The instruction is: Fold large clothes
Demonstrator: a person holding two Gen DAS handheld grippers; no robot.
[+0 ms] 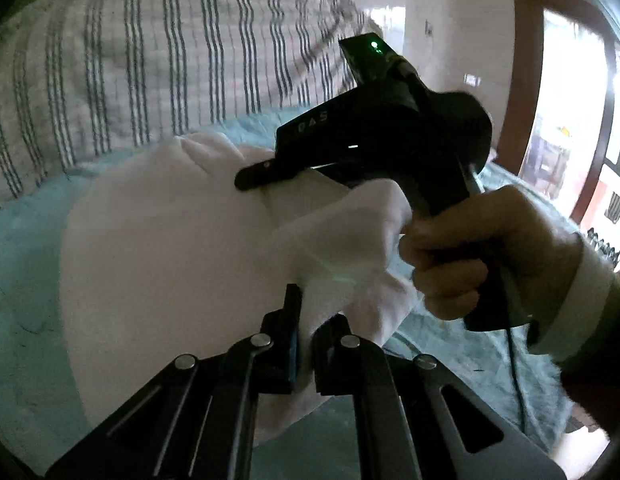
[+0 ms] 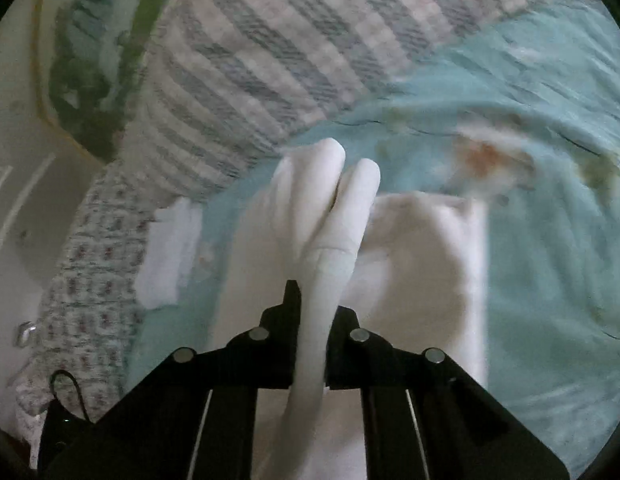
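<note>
- Left wrist view: we keep our left gripper (image 1: 304, 344) clamped on the cloth (image 1: 162, 264) at lower centre, so the hem stays taut.
- Right gripper (image 2: 311, 332) pinches a ridge of cloth at lower centre, ready to fold over the bed (image 2: 549, 220).

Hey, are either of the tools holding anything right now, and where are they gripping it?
Both hold the white garment: the left tool pinches a bunched fold, the right tool a rolled fold.
</note>
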